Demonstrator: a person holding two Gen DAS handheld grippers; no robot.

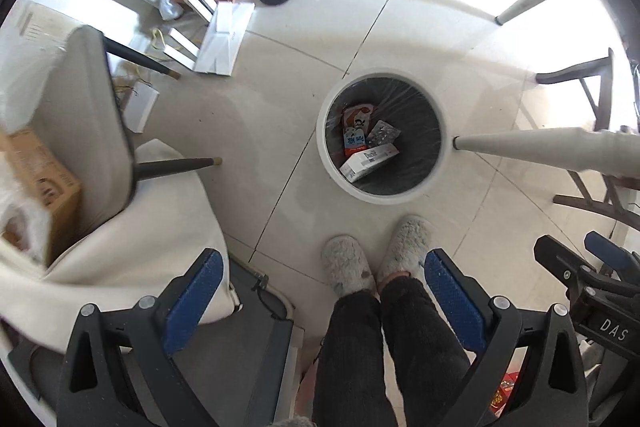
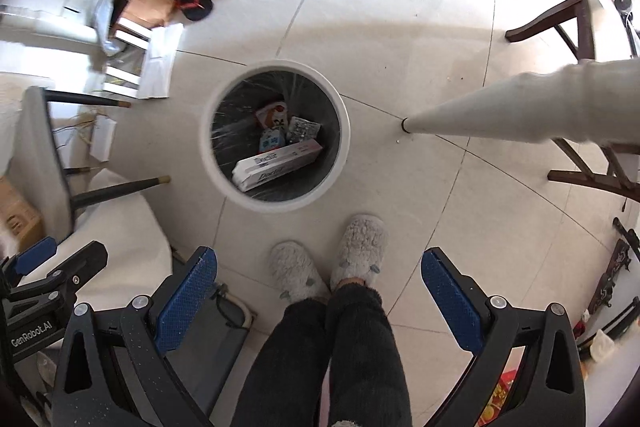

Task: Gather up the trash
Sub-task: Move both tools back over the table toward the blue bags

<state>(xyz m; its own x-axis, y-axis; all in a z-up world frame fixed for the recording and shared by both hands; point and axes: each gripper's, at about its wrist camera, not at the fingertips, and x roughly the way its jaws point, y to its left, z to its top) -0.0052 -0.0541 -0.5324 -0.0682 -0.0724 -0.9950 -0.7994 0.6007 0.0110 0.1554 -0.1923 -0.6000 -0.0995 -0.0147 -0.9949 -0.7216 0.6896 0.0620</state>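
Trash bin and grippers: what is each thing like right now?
Trash bin: upright, no lid, lined with a bag, trash at the bottom.
White toothpaste box: lying in the bin.
Milk carton: lying in the bin.
Left gripper: open, empty.
Right gripper: open, empty.

A pale tiled floor (image 1: 280, 99) is lit brightly; white table legs (image 1: 528, 147), a dark wooden chair (image 2: 576, 23) and cardboard boxes (image 1: 40, 179) are seen.
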